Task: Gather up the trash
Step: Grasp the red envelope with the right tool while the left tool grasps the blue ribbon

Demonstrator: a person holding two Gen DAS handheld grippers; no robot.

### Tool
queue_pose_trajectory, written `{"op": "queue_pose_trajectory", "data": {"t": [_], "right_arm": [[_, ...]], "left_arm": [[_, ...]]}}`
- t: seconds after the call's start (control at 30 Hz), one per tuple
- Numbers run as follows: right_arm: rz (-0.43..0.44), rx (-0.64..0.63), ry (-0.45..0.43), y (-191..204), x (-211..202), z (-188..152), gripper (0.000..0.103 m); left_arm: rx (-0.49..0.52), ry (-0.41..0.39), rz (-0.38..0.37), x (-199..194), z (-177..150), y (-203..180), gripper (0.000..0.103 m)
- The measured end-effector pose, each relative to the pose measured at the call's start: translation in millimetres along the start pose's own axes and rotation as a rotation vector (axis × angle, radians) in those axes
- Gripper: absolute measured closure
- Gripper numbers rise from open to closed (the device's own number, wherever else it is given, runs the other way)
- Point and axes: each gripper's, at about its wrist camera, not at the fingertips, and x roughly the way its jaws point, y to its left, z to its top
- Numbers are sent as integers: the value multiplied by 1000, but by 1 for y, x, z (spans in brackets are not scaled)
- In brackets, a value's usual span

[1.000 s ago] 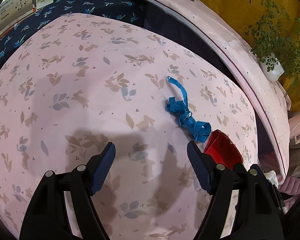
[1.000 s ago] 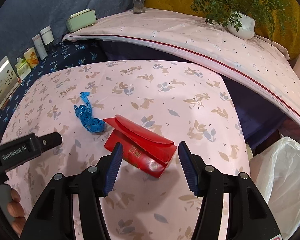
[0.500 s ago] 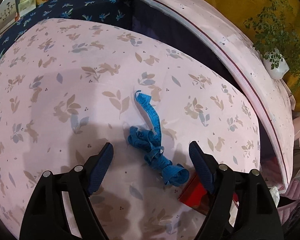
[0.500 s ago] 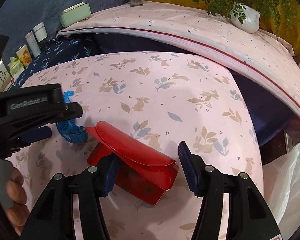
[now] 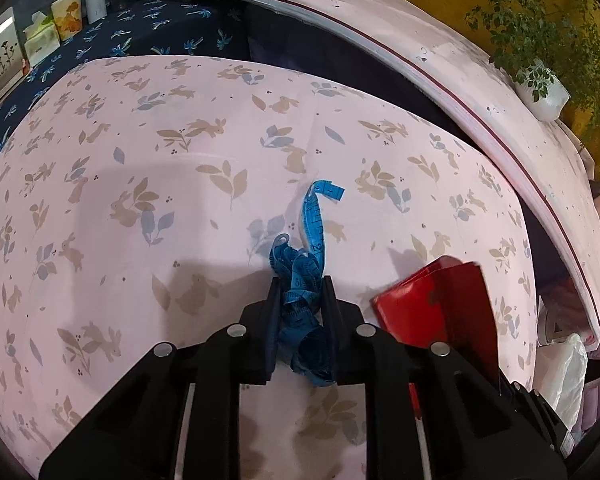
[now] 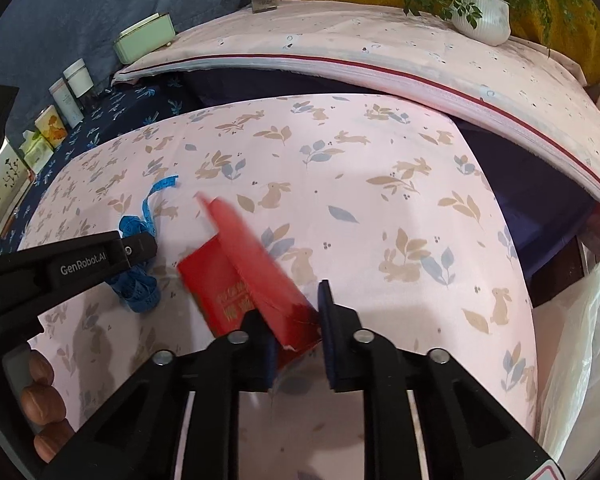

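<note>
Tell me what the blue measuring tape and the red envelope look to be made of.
Blue measuring tape: soft, flexible vinyl or coated fabric, probably; it crumples into loose loops, and printed numbers and tick marks show. Red envelope: glossy paper or thin card, seemingly; its flap bends, its corner looks torn, and gold print shows on its face.

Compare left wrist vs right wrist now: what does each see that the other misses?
Left wrist only: the left gripper head-on, fingers closing, the blue tape bunched between them.

Right wrist only: the right gripper, fingers closing, the red envelope between them; a hand at lower left; a green box.

Both: tape, envelope, pink cloth, plant pot, white bag.
</note>
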Motion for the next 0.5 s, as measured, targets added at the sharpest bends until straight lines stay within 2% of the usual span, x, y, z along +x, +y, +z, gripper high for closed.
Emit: {"op": "queue_pose_trajectory", "data": {"t": [0.27, 0.5], "right_arm": [[21, 16, 17, -4, -28, -30, 99], [34, 32, 8, -12, -65, -66, 101]], "left_arm": [[16, 27, -1, -24, -40, 6, 85], [46, 21, -13, -56, -83, 9, 86]]}}
